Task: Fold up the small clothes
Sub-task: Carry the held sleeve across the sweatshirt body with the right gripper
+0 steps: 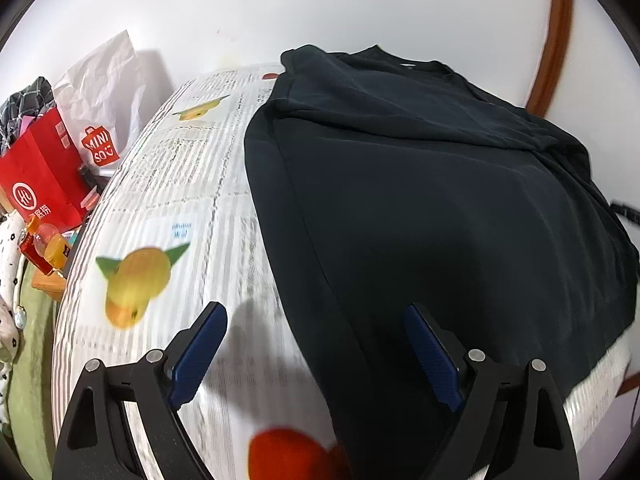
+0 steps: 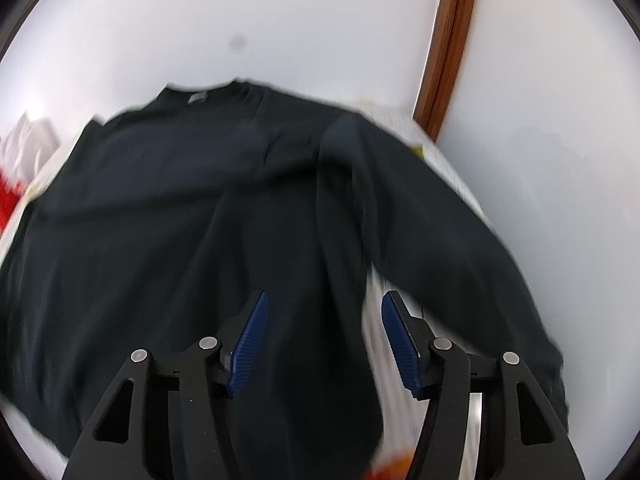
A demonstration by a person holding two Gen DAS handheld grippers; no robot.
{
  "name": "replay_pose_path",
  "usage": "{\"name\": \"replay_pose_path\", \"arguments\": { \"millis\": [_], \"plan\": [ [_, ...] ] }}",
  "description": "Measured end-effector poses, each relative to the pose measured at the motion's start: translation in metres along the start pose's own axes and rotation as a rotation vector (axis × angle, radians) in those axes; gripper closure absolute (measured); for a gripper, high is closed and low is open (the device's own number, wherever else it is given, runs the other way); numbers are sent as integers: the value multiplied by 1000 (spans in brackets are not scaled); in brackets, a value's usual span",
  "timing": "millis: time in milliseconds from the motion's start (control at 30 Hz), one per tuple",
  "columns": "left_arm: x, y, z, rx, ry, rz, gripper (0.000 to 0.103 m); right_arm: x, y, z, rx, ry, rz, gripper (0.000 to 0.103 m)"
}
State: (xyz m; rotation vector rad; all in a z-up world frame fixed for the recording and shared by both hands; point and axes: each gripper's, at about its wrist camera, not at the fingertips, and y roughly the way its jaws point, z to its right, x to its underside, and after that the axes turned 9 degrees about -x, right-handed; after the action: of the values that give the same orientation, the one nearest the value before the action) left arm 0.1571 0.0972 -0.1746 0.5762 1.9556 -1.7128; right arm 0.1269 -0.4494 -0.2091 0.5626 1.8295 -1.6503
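A black long-sleeved top (image 1: 420,184) lies flat on a table covered with printed newspaper-pattern cloth (image 1: 180,184), collar toward the far wall. Its left sleeve is folded in over the body. My left gripper (image 1: 316,316) is open and empty above the garment's near left edge. In the right wrist view the same top (image 2: 180,220) fills the frame, its right sleeve (image 2: 460,232) stretched out toward the near right. My right gripper (image 2: 324,304) is open and empty over the body beside that sleeve. The right view is blurred.
Left of the table stand a red paper bag (image 1: 40,184), a white Miniso bag (image 1: 104,100) and small clutter (image 1: 48,252). A white wall is behind the table, with a brown wooden strip (image 2: 448,44) at the right.
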Motion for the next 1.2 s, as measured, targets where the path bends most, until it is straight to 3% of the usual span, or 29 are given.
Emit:
{"name": "replay_pose_path", "arguments": {
  "millis": [133, 300, 333, 367, 400, 433, 467, 533, 967, 1033, 1200],
  "plan": [
    [17, -11, 0, 24, 0, 11, 22, 52, -11, 3, -18, 45, -29, 41],
    [30, -16, -3, 56, -54, 8, 53, 78, -12, -5, -67, 77, -42, 41],
    [30, -17, -3, 68, -64, 5, 64, 79, -11, -6, -70, 75, -29, 42],
    [30, -18, -3, 84, -71, -1, 77, 81, -11, -6, -79, 80, -16, 47],
    [32, -19, -3, 93, -77, -4, 81, 82, -12, -6, -101, 89, -1, 62],
    [32, -20, -3, 89, -87, -6, 85, 84, -15, -6, -85, 94, 15, 68],
    [33, -22, -5, 80, -98, -2, 93, 86, -17, -7, -71, 94, 30, 83],
    [37, -25, -6, 82, -98, 1, 93, 88, -24, -6, -98, 104, 38, 92],
    [67, -43, -19, 93, -80, -9, 91, 88, -31, -16, -103, 38, 1, 91],
    [66, -43, -20, 90, -83, -16, 88, 79, -26, -11, -113, 45, -7, 87],
    [56, -45, -18, 72, -93, -24, 81, 60, -31, 2, -120, 75, 65, 61]
  ]
}}
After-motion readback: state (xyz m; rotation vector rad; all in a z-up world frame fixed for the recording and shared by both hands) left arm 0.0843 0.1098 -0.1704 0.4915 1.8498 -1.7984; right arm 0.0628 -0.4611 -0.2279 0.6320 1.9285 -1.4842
